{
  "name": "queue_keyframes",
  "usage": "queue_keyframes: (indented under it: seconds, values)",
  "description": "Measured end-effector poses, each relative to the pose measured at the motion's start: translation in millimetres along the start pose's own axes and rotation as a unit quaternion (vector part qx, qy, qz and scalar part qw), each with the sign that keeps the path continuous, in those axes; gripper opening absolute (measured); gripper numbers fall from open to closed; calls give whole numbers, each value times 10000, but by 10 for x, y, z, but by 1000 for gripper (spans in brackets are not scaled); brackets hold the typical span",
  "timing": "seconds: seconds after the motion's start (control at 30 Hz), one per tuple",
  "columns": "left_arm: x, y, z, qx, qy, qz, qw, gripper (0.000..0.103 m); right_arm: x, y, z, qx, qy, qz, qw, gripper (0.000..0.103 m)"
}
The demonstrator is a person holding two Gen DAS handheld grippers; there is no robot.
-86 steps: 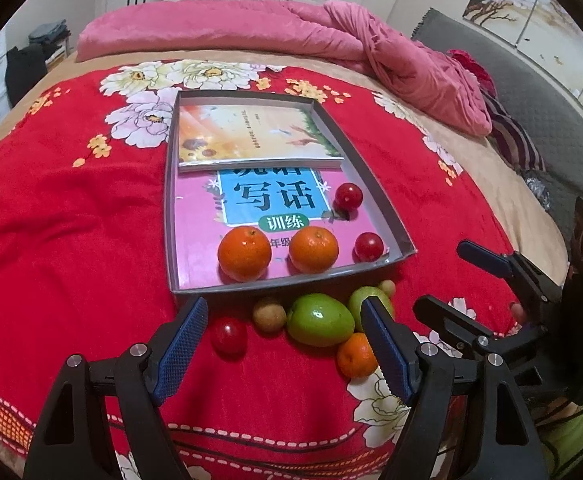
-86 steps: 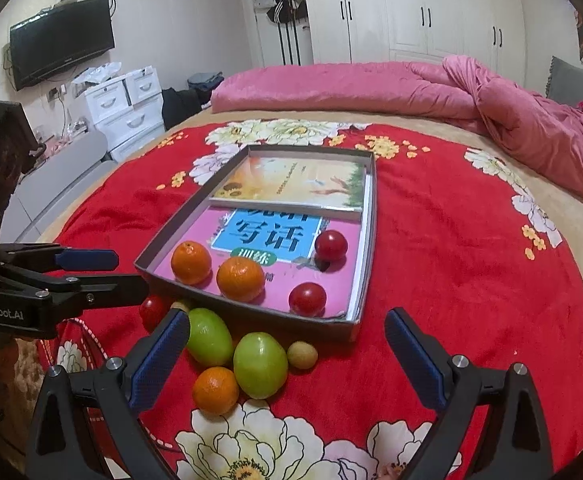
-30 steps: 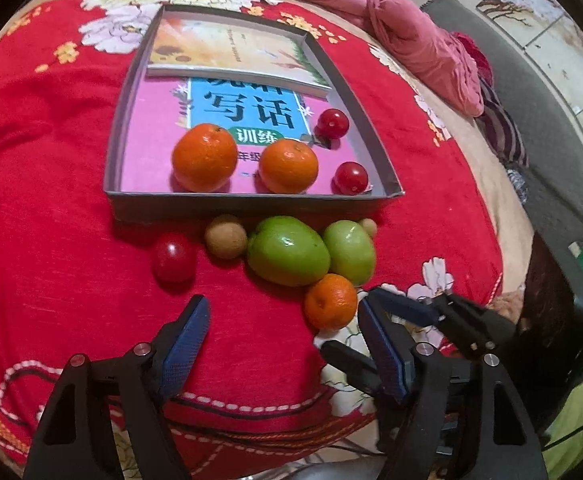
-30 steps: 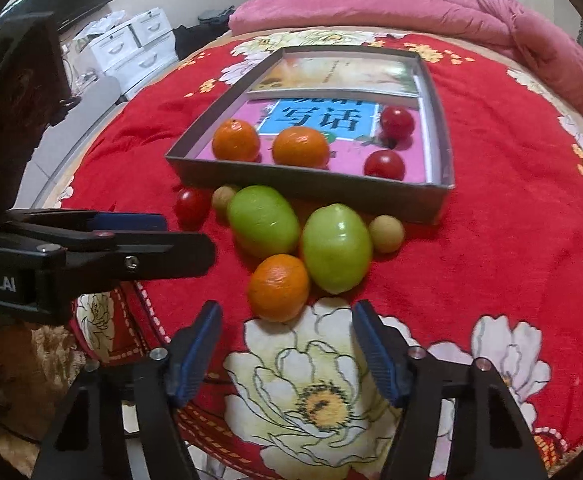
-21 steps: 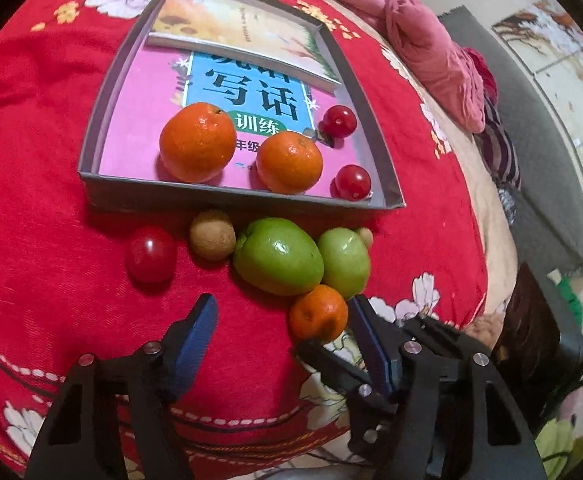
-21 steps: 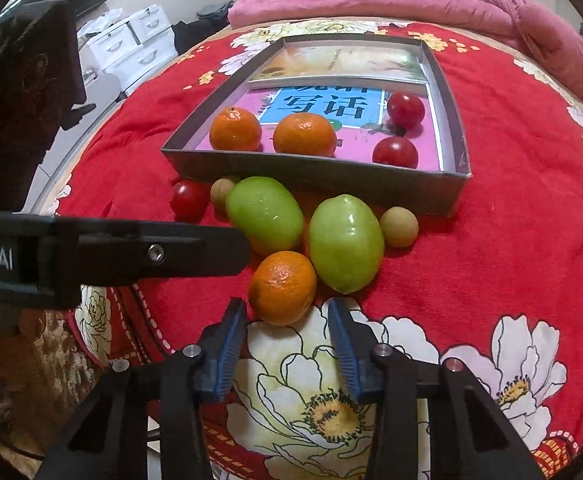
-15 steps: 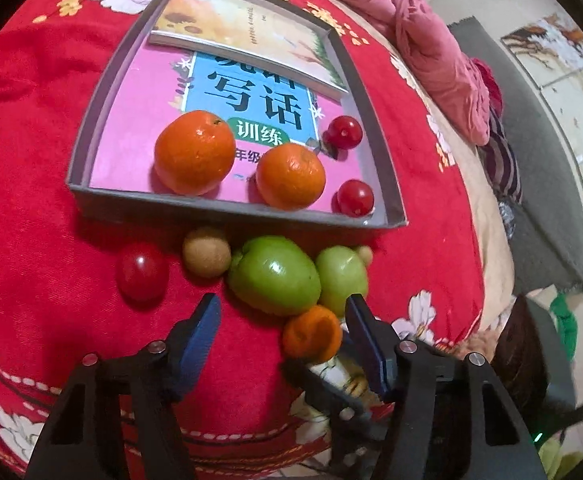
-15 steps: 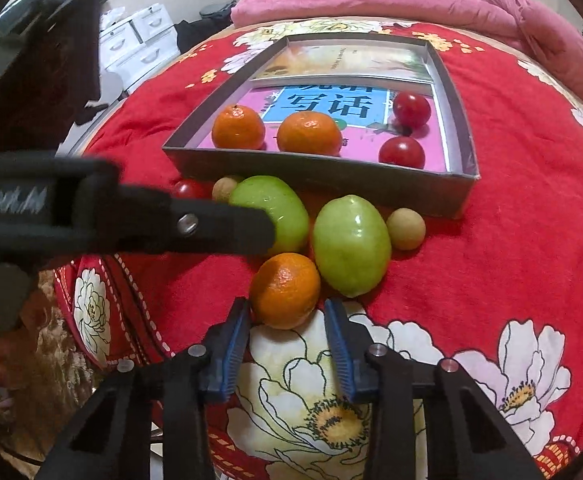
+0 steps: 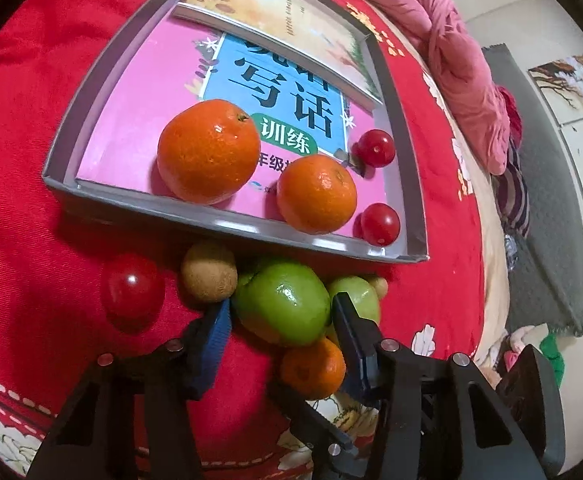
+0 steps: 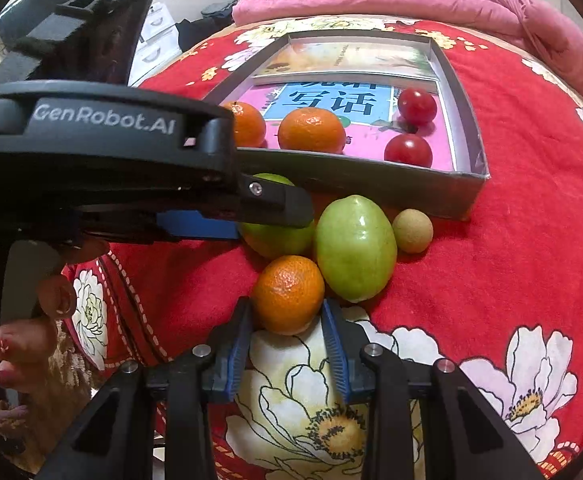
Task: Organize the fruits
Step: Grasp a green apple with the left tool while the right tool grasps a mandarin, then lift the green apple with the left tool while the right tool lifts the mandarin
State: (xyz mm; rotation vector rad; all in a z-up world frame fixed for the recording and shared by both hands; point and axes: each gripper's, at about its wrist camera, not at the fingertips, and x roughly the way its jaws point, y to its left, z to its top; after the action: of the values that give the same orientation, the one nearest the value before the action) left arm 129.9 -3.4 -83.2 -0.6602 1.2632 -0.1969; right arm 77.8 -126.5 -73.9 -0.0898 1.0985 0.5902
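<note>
**2 Grippers Closed In on Loose Fruit Beside Tray**

Seen from the left wrist camera, a cherry tomato (image 9: 132, 289) and a brown kiwi-like fruit (image 9: 209, 277) are laid on the red floral blanket (image 9: 15, 208), just in front of the grey tray (image 9: 227, 227). Next to them, a green apple (image 9: 282, 303) is bracketed by the left gripper (image 9: 282, 312), its blue pads set on either side of the fruit; whether the pads are pressed against the skin cannot be told. A 2nd green fruit (image 9: 356, 292) is partly hidden behind the right-hand finger.

Inside the tray, 2 oranges (image 9: 209, 151) (image 9: 316, 193) and 2 cherry tomatoes (image 9: 376, 148) (image 9: 380, 224) are rested on a pink workbook (image 9: 131, 120).

In the right wrist view, a small orange (image 10: 287, 293) is flanked by the right gripper (image 10: 287, 330), the jaws narrowed to the fruit's width with both pads at its sides; firm contact cannot be confirmed. The small orange is touched by the pale green fruit (image 10: 355, 247), and a small brown fruit (image 10: 412, 230) is placed just beside that, near the tray's front wall (image 10: 371, 184).
</note>
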Motion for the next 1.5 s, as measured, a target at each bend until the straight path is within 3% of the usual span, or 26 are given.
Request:
queue_keyframes:
  seconds: [0.4,0.77,0.9,1.0,1.27,1.5]
  values:
    - [-75,72,-3,185,-42,-342,9992,52,-32,-37,6,23,-48,202,9998,35]
    - [-565,-117,-93,860,-575,-184,9945,49,-288,9,32,-88,-582,297,9978,35]
    - [-666,-112,-68,915,-739,-174,9929,44,-337,16,59,-128,-742,302,9967,35]
    - [-723,-103,-61,930,-807,-249,9921,27,-356,16,63,-144,-793,261,9964,35]
    - [-550,-101,-91,996,-575,-229,9931,27,-275,-62,91,-37,-670,209,9975,35]
    - [-460,-198,-187,1422,-476,-103,9886,42,-456,-172,102,39,-934,14,9956,35]
